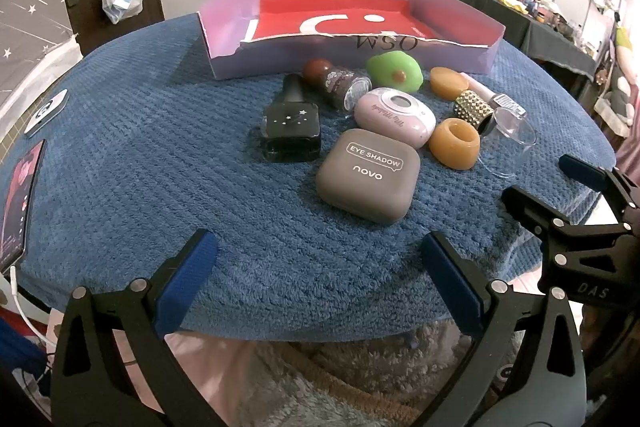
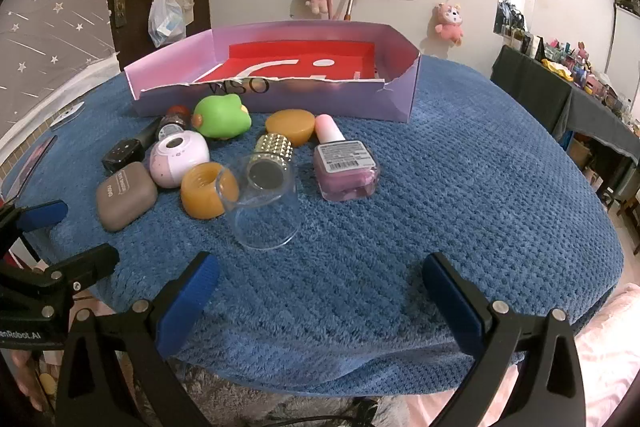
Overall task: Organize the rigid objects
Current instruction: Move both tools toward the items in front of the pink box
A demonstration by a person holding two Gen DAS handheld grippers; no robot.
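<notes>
A lilac cardboard tray (image 1: 224, 39) (image 2: 280, 105) with a red floor stands at the back of the blue-covered table. In front of it lie a grey eye-shadow case (image 1: 368, 179) (image 2: 124, 197), a black star-marked bottle (image 1: 292, 131), a pink oval device (image 1: 394, 117) (image 2: 178, 157), a green avocado toy (image 1: 394, 73) (image 2: 220, 117), two amber pieces (image 1: 454, 143) (image 2: 206, 195), a studded bottle under a clear cap (image 2: 264, 195) and a pink polish bottle (image 2: 344, 167). My left gripper (image 1: 320, 267) hangs open at the near edge. My right gripper (image 2: 320, 291) is open too, nothing between its fingers.
A phone (image 1: 16, 203) and a small white device (image 1: 46, 111) lie at the table's left edge. The right gripper (image 1: 560, 183) shows at the right of the left wrist view. A dark cluttered table (image 2: 560, 95) stands at the far right. Plush toys hang on the wall.
</notes>
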